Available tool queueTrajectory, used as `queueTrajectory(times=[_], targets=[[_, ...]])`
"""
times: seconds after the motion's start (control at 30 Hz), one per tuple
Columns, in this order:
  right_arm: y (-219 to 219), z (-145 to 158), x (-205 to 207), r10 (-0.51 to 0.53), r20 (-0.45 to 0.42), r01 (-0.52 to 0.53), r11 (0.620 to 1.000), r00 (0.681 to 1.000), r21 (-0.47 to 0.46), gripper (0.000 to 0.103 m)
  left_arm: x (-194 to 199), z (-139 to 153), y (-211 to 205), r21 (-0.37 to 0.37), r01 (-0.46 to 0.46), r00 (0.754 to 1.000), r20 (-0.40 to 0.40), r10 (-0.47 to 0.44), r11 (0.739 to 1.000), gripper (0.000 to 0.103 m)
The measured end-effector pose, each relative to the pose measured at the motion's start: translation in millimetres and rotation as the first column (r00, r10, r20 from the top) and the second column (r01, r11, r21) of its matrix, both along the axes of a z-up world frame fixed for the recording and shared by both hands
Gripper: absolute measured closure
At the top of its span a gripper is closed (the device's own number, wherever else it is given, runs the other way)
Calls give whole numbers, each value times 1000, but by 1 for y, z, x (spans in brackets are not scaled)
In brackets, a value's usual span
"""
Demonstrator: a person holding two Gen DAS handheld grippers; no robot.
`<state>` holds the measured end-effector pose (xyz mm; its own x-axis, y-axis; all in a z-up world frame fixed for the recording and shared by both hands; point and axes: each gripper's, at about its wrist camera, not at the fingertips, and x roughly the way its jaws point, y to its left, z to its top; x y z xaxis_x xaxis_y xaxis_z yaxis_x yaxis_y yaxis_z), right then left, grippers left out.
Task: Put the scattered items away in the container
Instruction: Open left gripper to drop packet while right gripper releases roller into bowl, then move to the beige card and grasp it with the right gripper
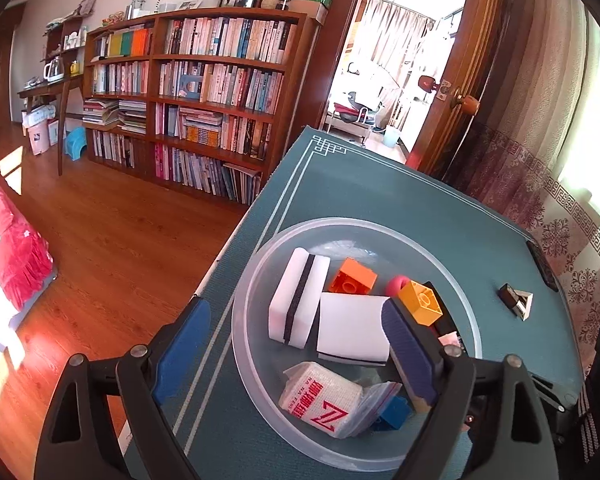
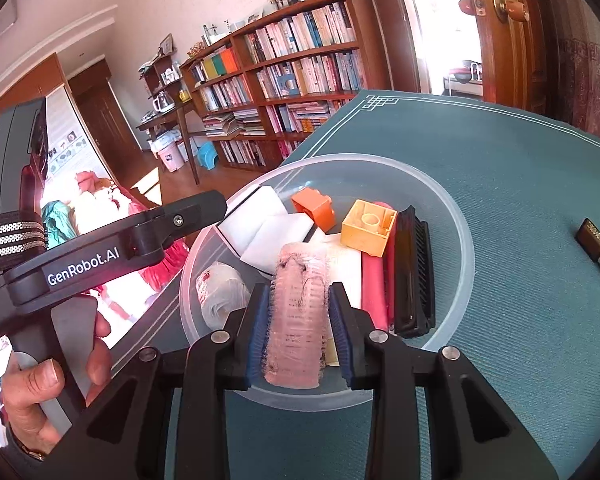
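Observation:
A clear plastic bowl (image 1: 236, 320) sits on the teal table mat (image 1: 380, 200). It holds two white sponges (image 1: 300, 296), an orange brick (image 1: 352, 276), a yellow brick (image 1: 422, 302), a tissue packet (image 1: 320, 400) and a blue brick (image 1: 394, 412). My left gripper (image 1: 296, 356) is open and holds nothing. It straddles the bowl's left rim, one finger outside and one over the middle. My right gripper (image 2: 300, 316) is shut on a pink hair roller (image 2: 298, 312) over the near part of the bowl (image 2: 460, 240). A black comb (image 2: 414, 272) and a red piece (image 2: 374, 288) lie inside.
A black binder clip (image 1: 516, 300) lies on the mat to the right of the bowl, also in the right wrist view (image 2: 598, 248). A hand (image 2: 52, 392) grips the left gripper's handle. The table edge drops to a wooden floor on the left, with a bookshelf (image 1: 188, 92) beyond.

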<state>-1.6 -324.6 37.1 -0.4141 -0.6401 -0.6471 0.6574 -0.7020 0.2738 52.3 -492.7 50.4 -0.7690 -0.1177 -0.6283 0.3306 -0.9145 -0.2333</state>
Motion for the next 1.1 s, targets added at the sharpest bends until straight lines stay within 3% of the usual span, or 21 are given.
queueTrajectory(times=[0.03, 0.1, 0.13, 0.3, 0.77, 1.1], targets=[[-1, -1, 0, 5, 0, -5, 1000, 1000, 4, 65, 1, 1, 1, -9, -6, 1000, -8, 6, 1000, 0], [0, -1, 1, 2, -9, -2, 1000, 1000, 7, 47, 2, 4, 1, -24, -11, 1000, -19, 10, 1000, 0], [2, -1, 2, -5, -17, 5, 1000, 1000, 2, 45, 2, 4, 2, -26, -9, 1000, -20, 9, 1000, 0], [14, 2, 2, -30, -28, 30, 999, 999, -17, 45, -1, 2, 0, -8, -8, 1000, -9, 8, 1000, 0], [82, 4, -9, -178, -15, 177, 983, 984, -50, 45, -10, 2, 41, -81, 55, 998, 17, -54, 995, 0], [167, -4, -33, -359, -35, 359, 933, 933, -1, 45, -19, 12, 82, -124, 148, 989, 11, -148, 981, 0]])
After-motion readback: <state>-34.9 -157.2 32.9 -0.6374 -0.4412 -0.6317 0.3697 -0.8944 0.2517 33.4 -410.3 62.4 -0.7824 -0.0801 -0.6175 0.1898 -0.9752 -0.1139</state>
